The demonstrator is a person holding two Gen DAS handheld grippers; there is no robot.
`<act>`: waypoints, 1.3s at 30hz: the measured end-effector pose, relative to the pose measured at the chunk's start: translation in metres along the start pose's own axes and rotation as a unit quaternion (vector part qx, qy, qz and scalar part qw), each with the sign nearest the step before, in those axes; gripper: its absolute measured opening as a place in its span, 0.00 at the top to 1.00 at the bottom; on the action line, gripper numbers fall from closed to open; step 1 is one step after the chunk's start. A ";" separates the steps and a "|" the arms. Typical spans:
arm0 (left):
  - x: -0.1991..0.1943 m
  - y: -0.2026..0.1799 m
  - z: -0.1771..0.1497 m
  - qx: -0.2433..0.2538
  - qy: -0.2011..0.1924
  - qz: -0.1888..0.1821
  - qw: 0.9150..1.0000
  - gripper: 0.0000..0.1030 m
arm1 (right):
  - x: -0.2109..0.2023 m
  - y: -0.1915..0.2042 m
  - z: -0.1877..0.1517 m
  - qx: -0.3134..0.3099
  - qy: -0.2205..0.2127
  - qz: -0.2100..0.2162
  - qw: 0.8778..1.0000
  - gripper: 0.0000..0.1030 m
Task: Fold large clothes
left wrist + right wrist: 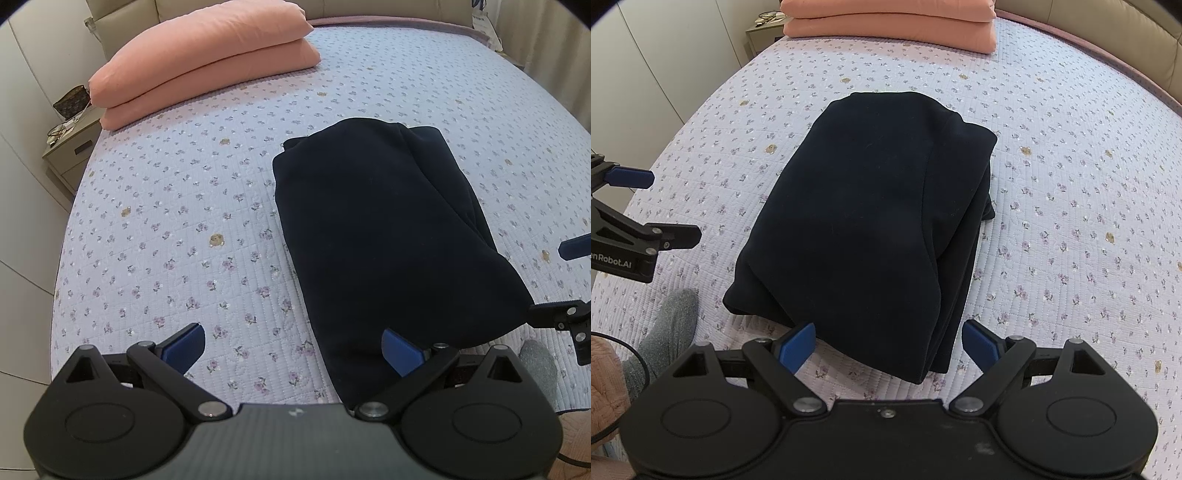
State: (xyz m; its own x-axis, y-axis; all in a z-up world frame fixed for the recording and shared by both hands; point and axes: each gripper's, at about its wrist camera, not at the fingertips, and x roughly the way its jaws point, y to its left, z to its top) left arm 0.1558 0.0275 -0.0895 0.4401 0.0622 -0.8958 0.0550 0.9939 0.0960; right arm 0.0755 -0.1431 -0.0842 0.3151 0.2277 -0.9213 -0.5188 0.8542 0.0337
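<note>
A dark navy garment (384, 229) lies folded into a thick rectangle on the floral bedspread (177, 206). In the right wrist view the same garment (871, 221) fills the middle of the bed. My left gripper (293, 350) is open above the garment's near left corner, with its right blue pad (400, 350) over the cloth and nothing between the pads. My right gripper (888, 345) is open at the garment's near edge, holding nothing. The left gripper (661, 206) also shows at the left edge of the right wrist view, and the right gripper (570, 280) at the right edge of the left wrist view.
Two pink pillows (207, 62) are stacked at the head of the bed, also seen as pillows (890, 22). A bedside table (70, 147) with a patterned bag stands beyond the left edge. A foot in a grey sock (670, 325) rests on the bed's near left.
</note>
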 end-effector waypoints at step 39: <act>0.009 -0.001 -0.002 -0.003 0.018 -0.016 1.000 0.00 | 0.004 -0.001 -0.003 -0.006 0.012 0.009 1.000 0.01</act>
State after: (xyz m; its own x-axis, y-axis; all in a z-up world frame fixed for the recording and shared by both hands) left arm 0.1579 0.0275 -0.0980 0.4049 0.0327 -0.9138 0.0629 0.9960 0.0635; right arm 0.0750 -0.1440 -0.0891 0.2869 0.2314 -0.9296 -0.5338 0.8444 0.0455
